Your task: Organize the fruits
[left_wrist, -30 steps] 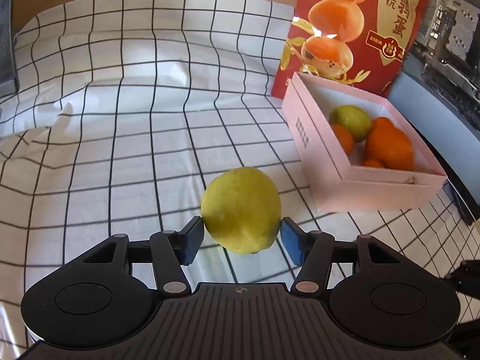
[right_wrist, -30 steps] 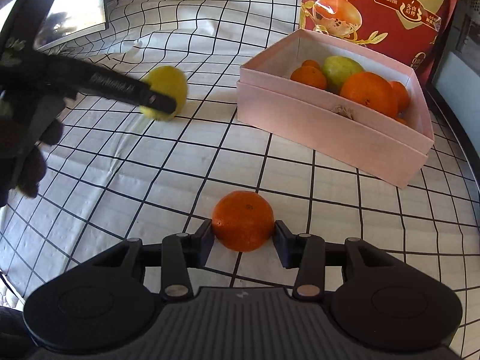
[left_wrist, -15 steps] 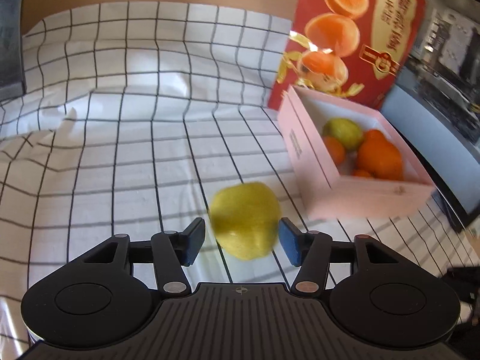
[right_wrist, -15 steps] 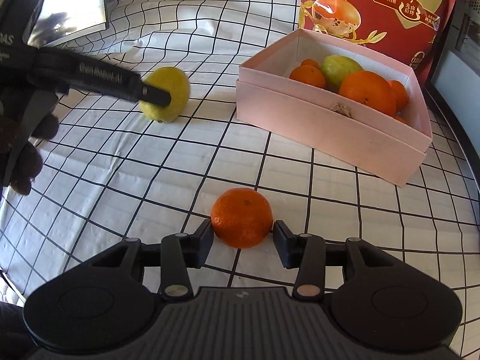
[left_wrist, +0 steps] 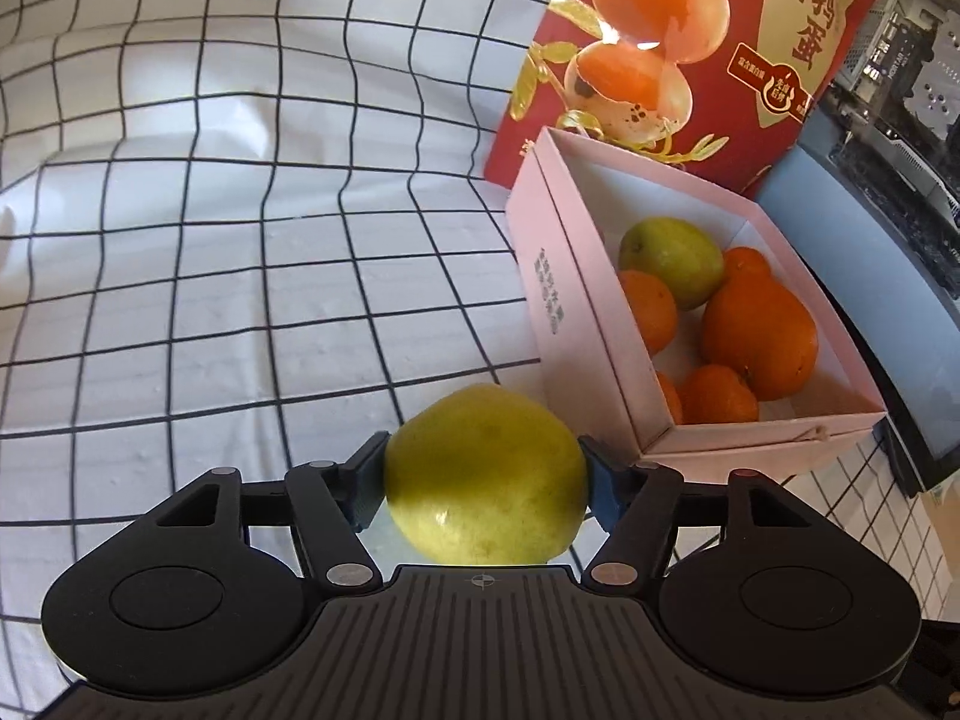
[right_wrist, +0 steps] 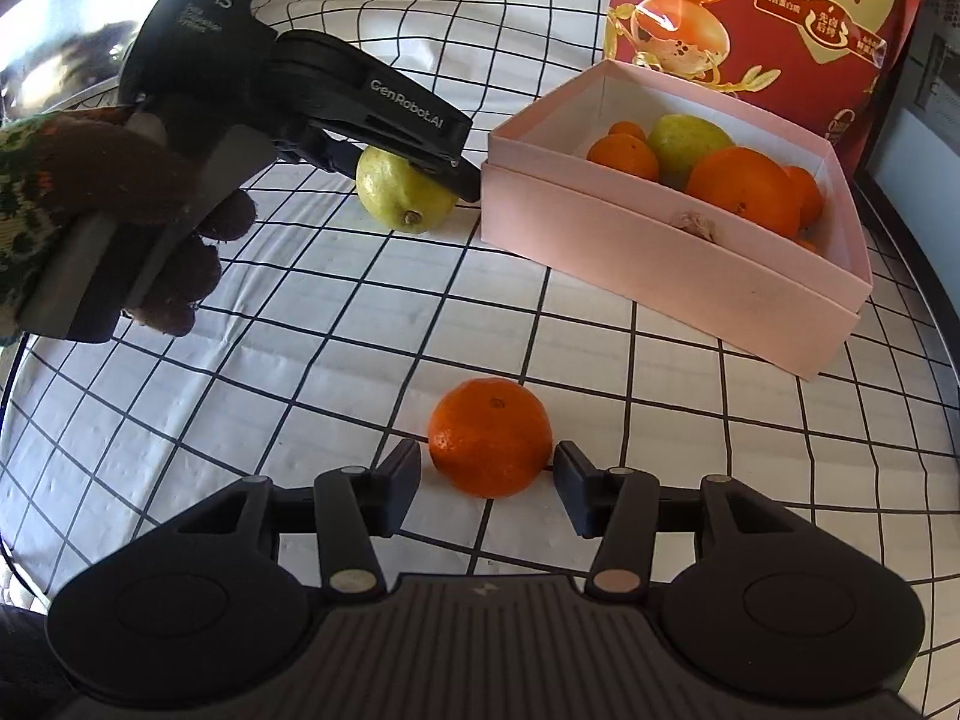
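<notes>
Checked cloth [left_wrist: 210, 276]: one, covers the table; red bag [left_wrist: 690, 48]: one, upright behind the box; pink box [right_wrist: 660, 252]: one, open, holding one green fruit [left_wrist: 672, 261] and about five oranges, some part-hidden; left gripper [left_wrist: 483, 480]: jaws clamped on the one yellow pear [left_wrist: 485, 477], raised just beside the box's near corner; advice: carry it over the wall, lower into the bare back corner, release only once it rests; right gripper [right_wrist: 485, 468]: jaws apart, flanking the one loose orange [right_wrist: 489, 435] on the cloth, pads not touching; close squarely at its widest girth
</notes>
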`<state>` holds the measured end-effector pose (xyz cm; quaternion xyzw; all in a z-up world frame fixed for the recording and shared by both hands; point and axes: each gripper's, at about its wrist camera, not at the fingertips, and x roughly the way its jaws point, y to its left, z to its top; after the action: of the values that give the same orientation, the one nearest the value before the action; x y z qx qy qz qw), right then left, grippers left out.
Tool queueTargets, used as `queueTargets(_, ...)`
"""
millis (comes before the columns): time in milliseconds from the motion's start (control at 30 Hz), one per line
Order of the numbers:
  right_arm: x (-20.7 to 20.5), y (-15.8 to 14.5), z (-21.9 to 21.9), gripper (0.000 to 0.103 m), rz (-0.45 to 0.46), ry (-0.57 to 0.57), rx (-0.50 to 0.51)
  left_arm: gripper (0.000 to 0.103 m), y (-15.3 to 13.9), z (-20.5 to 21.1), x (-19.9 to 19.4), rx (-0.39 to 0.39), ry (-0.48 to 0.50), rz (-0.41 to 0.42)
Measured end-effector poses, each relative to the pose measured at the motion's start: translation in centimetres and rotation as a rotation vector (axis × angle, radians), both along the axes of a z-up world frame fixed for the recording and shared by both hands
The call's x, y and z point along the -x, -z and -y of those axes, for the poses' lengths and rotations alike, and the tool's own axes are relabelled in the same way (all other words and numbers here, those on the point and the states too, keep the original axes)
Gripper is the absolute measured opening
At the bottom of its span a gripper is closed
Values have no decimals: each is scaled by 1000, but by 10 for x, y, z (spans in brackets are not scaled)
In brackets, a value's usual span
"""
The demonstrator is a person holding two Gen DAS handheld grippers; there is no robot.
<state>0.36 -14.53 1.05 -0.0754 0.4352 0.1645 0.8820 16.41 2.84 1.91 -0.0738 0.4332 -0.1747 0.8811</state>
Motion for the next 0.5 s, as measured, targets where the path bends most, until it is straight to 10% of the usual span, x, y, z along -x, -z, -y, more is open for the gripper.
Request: queueTargets(500, 0, 1, -3, 48, 19, 5, 12, 70, 1, -1, 2, 1, -11, 5)
